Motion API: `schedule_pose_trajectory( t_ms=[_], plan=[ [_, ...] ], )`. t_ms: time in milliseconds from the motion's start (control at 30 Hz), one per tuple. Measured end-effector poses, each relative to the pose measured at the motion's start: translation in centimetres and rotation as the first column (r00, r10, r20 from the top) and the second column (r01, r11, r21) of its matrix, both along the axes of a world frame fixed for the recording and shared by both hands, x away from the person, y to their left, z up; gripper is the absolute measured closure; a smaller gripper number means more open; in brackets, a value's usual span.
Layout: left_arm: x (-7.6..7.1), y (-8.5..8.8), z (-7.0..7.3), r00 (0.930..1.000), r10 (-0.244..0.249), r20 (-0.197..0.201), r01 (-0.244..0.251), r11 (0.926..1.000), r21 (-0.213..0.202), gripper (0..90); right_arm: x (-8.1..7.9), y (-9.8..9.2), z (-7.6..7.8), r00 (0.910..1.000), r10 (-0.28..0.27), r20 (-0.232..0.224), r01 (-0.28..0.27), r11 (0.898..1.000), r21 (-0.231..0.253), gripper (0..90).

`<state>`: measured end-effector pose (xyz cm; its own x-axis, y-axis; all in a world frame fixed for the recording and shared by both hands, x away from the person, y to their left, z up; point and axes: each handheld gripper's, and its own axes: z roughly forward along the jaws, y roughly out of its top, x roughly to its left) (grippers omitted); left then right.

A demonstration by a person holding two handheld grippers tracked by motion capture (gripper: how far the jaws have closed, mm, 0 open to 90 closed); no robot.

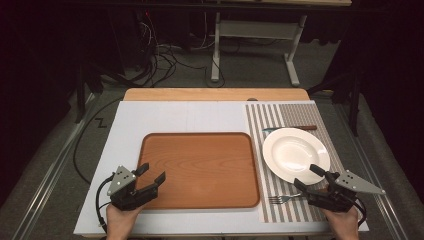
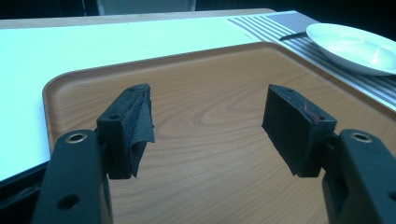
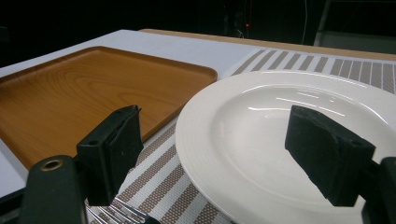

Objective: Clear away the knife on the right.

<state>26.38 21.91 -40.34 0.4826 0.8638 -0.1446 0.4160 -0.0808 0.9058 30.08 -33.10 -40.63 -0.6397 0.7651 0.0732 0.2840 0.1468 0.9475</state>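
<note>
One tray (image 1: 200, 170), one plate (image 1: 296, 154), one fork (image 1: 283, 199) (on the striped mat (image 1: 300, 115)); left gripper (image 1: 150, 179) and right gripper (image 1: 306, 176) both released, tray bare.

— What is lying underneath everything?
— A white board (image 1: 175, 117) is covering a wooden table (image 1: 215, 94), whose far edge is showing beyond it.
— And on the right?
— A striped placemat (image 1: 295, 112) is lying on the board, and a brown-handled knife (image 1: 305, 127) is resting crosswise on its far part.
— Behind the table?
— Dark cables (image 1: 160, 60) are trailing over grey carpet (image 1: 50, 165) beside a white stand (image 1: 260, 30).
</note>
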Motion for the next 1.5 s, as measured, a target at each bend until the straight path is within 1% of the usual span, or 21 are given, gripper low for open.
schedule_pose_trajectory(
  t_ms=[100,233,300,500,767,867,933,1000,1067,1233,1333,1400,1433,1500],
  plan=[
    [-0.1,0.0,0.0,1.0000,-0.002,0.001,0.002,1.0000,0.004,33.6,0.0,0.1,0.0,0.9999,0.002,-0.013,-0.002,1.000,0.001,18.3],
    [-0.1,0.0,0.0,1.0000,-0.003,0.002,0.003,1.0000,0.001,33.6,0.1,0.1,0.0,0.9998,0.001,-0.018,-0.001,1.000,0.005,18.0],
    [-0.2,0.0,0.0,1.0000,-0.002,0.004,0.002,1.0000,0.002,33.6,0.0,0.0,0.0,0.9997,-0.005,-0.024,0.005,1.000,0.015,17.2],
    [-0.1,-0.2,0.0,1.0000,-0.006,0.002,0.006,1.0000,0.007,33.6,0.0,-0.3,0.0,0.9996,-0.012,-0.025,0.013,0.999,0.036,15.5],
    [-0.1,-0.3,0.0,0.9999,-0.011,0.003,0.011,0.9999,0.006,33.6,0.0,-0.2,0.0,0.9997,-0.011,-0.021,0.012,0.999,0.043,15.5],
    [-0.1,-0.2,0.1,0.9999,-0.009,0.004,0.009,0.9999,0.004,33.6,-0.3,-0.2,0.2,0.9993,-0.037,0.001,0.037,0.999,0.037,15.3],
    [-0.1,-0.2,0.1,0.9999,-0.009,0.005,0.009,1.0000,0.004,33.6,-0.4,-0.3,0.3,0.9991,-0.042,0.008,0.042,0.998,0.037,15.3],
    [-0.1,-0.2,0.1,1.0000,-0.008,0.006,0.008,1.0000,0.003,33.6,-0.4,-0.3,0.3,0.9991,-0.042,0.004,0.042,0.999,0.033,15.3],
    [-0.1,-0.2,0.0,1.0000,-0.006,0.005,0.006,1.0000,0.001,33.6,-0.3,-0.3,0.4,0.9994,-0.034,-0.006,0.034,0.999,0.041,15.3],
    [-0.1,-0.2,0.0,1.0000,-0.005,0.004,0.005,1.0000,-0.001,33.6,-0.3,-0.1,0.9,0.9996,-0.028,0.001,0.028,0.999,0.033,15.3],
    [-0.1,-0.2,0.0,1.0000,-0.006,0.003,0.006,1.0000,0.002,33.6,-0.3,0.0,1.4,0.9996,-0.028,-0.006,0.029,0.998,0.052,15.3],
    [-0.1,-0.2,0.0,1.0000,-0.007,0.003,0.007,1.0000,0.002,33.6,-0.3,0.0,1.5,0.9995,-0.030,-0.005,0.030,0.998,0.053,15.3],
    [-0.1,-0.2,0.0,1.0000,-0.007,0.003,0.007,1.0000,0.001,33.6,-0.1,0.0,1.7,0.9995,-0.027,-0.016,0.028,0.998,0.062,15.3],
    [-0.1,-0.2,0.0,1.0000,-0.006,0.003,0.006,1.0000,0.000,33.6,0.0,0.0,1.7,0.9994,-0.031,-0.013,0.032,0.998,0.061,15.3]
  ],
)
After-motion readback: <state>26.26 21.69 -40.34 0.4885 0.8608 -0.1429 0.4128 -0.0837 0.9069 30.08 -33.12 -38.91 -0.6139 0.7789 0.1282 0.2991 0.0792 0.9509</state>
